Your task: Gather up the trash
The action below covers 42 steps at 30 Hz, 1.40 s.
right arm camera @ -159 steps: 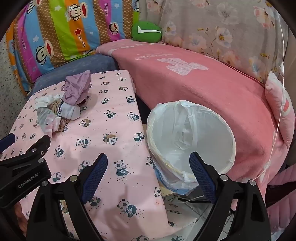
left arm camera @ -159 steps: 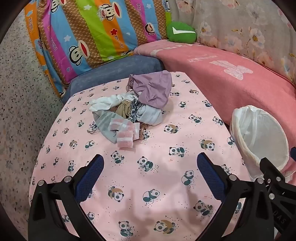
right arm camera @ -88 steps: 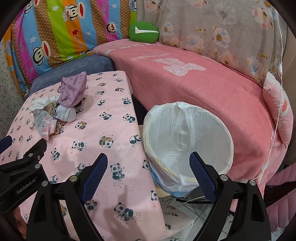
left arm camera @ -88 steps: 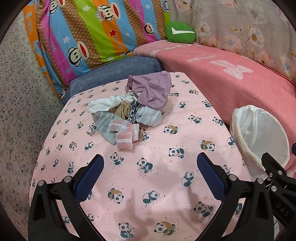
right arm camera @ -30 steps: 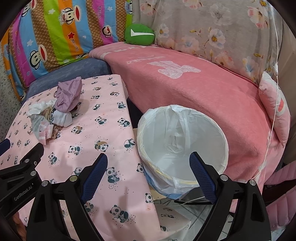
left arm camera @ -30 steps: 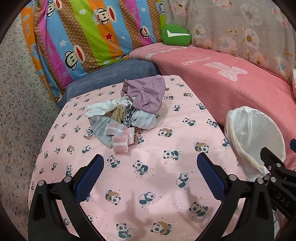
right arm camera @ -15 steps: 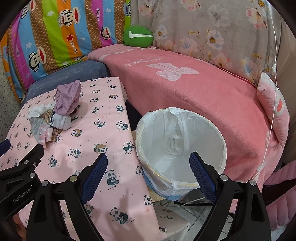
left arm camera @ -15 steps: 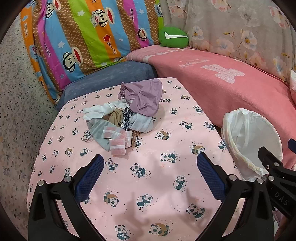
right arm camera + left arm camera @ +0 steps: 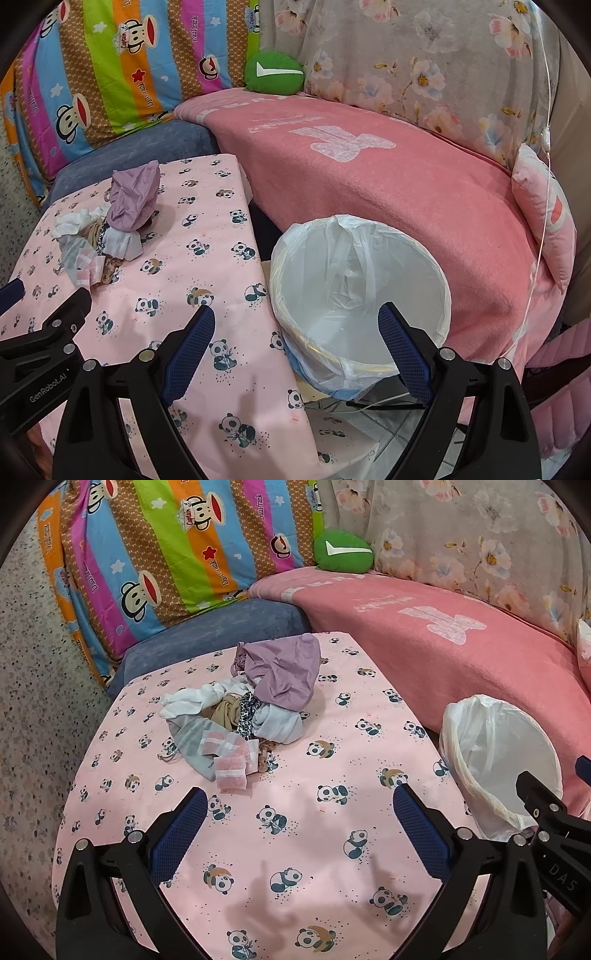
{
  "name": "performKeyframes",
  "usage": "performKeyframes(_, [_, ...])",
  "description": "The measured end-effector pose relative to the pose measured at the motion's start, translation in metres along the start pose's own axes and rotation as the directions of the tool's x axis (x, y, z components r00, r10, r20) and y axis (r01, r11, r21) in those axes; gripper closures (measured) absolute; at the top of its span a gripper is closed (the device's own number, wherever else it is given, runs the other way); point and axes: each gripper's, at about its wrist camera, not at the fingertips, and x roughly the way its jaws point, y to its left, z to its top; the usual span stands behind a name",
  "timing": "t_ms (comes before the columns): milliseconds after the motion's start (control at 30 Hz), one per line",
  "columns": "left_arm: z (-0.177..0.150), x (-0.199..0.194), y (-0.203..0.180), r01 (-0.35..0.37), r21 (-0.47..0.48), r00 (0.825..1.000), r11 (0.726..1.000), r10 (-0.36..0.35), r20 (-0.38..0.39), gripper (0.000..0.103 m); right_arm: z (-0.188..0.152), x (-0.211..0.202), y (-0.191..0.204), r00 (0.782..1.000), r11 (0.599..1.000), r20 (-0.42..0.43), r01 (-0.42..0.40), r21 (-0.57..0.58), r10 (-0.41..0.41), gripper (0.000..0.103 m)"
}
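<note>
Both grippers hung with jaws spread wide and empty: the left gripper [image 9: 301, 821] over the near part of the panda cloth [image 9: 332, 849], the right gripper [image 9: 297, 341] above the lined bin [image 9: 360, 295] just right of the table. The trash pile [image 9: 243, 716] lay on the cloth's far left, well apart from both.

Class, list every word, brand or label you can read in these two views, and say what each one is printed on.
"GenRobot.AI": on the left gripper, seen from the right wrist.
"DAS": on the right gripper, cut off at the frame edge.
"Captain": on a monkey's hat on the striped monkey-print cloth.
White lettering on the pink blanket: too blurred to read.
Pink packet: no legible text.
</note>
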Motion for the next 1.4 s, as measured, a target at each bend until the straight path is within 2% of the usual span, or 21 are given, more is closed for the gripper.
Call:
performKeyframes(433, [0.008, 0.006, 0.008, 0.07, -0.009, 0.997, 0.997, -0.07, -0.012, 0.007, 0.006, 0.0, 0.003, 1.0, 1.0, 0.004, 0.014, 0.011, -0.014, 0.014])
performKeyframes(633, [0.012, 0.016, 0.025, 0.105, -0.03, 0.994, 0.994, -0.106, -0.032, 0.007, 0.013, 0.003, 0.013, 1.0, 1.0, 0.0, 0.001, 0.02, -0.001, 0.014])
performKeyframes(1100, [0.008, 0.053, 0.105, 0.073, -0.166, 0.994, 0.983, -0.086, -0.069, 0.007, 0.037, 0.02, 0.074, 0.995, 0.995, 0.008, -0.096, -0.003, 0.096, 0.014])
performKeyframes(1200, [0.005, 0.064, 0.114, 0.054, -0.167, 0.993, 0.985, -0.07, -0.095, 0.007, 0.043, 0.026, 0.089, 0.993, 0.993, 0.01, -0.12, -0.008, 0.12, 0.015])
performKeyframes(1400, [0.001, 0.09, 0.128, 0.061, -0.199, 0.987, 0.978, -0.088, -0.132, 0.007, 0.055, 0.04, 0.11, 0.988, 0.988, 0.006, -0.153, -0.002, 0.153, 0.014])
